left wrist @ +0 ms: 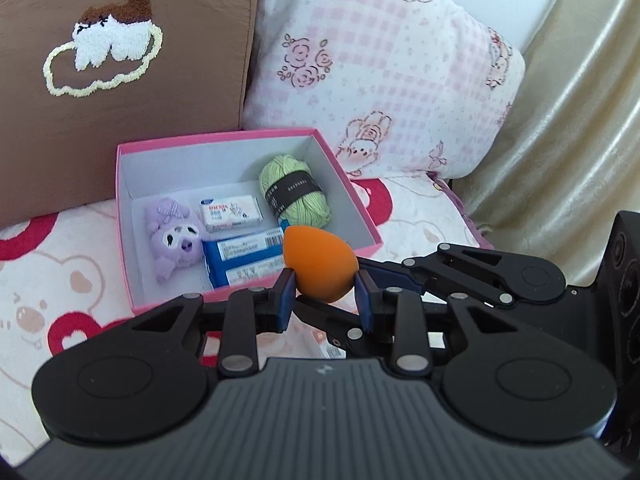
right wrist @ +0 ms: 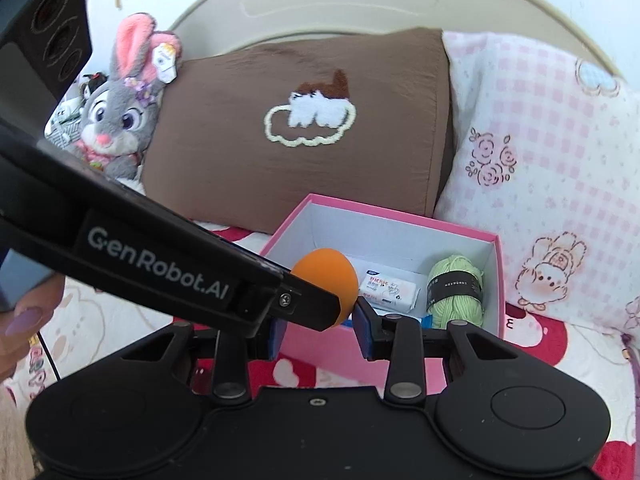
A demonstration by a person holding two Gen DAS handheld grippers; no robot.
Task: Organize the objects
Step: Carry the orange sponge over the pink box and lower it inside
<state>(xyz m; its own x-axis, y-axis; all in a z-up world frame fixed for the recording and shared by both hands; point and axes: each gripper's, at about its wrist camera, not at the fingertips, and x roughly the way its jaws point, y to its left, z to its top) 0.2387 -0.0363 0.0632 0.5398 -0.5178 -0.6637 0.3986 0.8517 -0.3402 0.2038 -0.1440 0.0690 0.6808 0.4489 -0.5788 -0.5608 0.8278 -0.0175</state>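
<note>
An orange egg-shaped sponge [left wrist: 320, 264] is pinched between the blue pads of my left gripper [left wrist: 326, 294], above the near edge of an open pink box [left wrist: 354, 200]. In the box lie a green yarn ball [left wrist: 294, 192], a purple plush [left wrist: 174, 236], a white pack [left wrist: 232, 212] and blue packs [left wrist: 244, 260]. In the right wrist view the sponge [right wrist: 326, 276] sits just past my right gripper [right wrist: 320, 334]. Its pads stand close together with nothing seen between them. The left gripper's finger [right wrist: 312, 304] crosses over them.
The box sits on a bear-print blanket [left wrist: 60, 280] against a brown pillow [right wrist: 300, 160] and a pink checked pillow [left wrist: 380, 60]. A grey bunny toy [right wrist: 116, 120] leans at the left. A small orange-white pack [left wrist: 326, 350] shows under the left gripper. A curtain [left wrist: 580, 140] hangs at the right.
</note>
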